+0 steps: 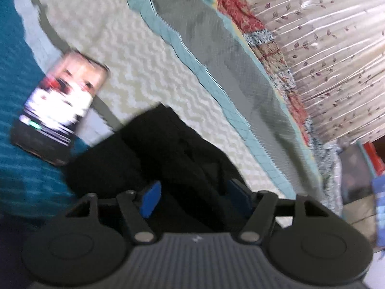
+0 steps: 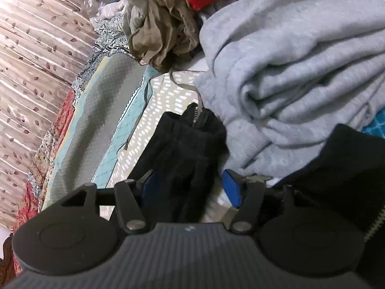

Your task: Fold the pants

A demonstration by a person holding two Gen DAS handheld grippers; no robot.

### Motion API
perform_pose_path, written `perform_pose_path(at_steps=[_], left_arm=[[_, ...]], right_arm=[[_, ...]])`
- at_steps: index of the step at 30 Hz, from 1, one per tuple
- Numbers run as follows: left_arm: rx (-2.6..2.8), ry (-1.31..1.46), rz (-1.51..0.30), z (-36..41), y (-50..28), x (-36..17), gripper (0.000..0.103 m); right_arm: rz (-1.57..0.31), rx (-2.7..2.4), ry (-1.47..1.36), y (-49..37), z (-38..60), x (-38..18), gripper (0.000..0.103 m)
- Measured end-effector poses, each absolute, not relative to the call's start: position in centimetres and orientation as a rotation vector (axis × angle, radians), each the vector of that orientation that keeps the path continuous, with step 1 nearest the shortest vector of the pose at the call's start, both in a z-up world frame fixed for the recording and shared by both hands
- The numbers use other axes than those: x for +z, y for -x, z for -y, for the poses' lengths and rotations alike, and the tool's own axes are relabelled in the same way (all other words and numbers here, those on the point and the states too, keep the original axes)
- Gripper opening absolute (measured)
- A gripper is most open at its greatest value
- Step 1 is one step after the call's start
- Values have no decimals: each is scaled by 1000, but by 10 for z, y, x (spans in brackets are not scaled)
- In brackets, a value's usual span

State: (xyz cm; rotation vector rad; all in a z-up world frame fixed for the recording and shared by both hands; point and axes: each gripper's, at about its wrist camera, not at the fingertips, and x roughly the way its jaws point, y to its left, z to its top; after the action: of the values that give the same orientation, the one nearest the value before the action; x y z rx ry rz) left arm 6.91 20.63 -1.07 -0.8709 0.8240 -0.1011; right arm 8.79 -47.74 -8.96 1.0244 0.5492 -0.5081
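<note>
Both claws spread wide, nothing clamped — black pants (image 2: 187,154) bunched between right gripper (image 2: 191,190) pads, zipper (image 2: 195,115) end ahead; likewise left gripper (image 1: 195,196) — one layer should be pinched per claw, away from the grey sweatshirt (image 2: 288,72).

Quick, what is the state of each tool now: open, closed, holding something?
Left tool: open, black pants lie between its fingers, not clamped.
Right tool: open, pants fabric between the fingers, not clamped.
</note>
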Motion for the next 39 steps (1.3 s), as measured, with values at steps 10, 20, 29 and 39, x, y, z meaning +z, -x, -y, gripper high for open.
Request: perform_pose_path(at_steps=[10,20,29,39], left_arm=[[-78,941,-908,-197,-130,-37,12],[-200,843,-732,-222,-61,32,11],[-94,902,-900,-247,-5,-30,12],[12,840,-940,-256,12,-30,43]], right_arm=[[-607,-529,-945,-112,478,-81,8],[-337,-349,-861,9,445,16,8],[-493,-571,-979,125,440,-78,8],[-402,-620,-1091,155,456,-107,44]])
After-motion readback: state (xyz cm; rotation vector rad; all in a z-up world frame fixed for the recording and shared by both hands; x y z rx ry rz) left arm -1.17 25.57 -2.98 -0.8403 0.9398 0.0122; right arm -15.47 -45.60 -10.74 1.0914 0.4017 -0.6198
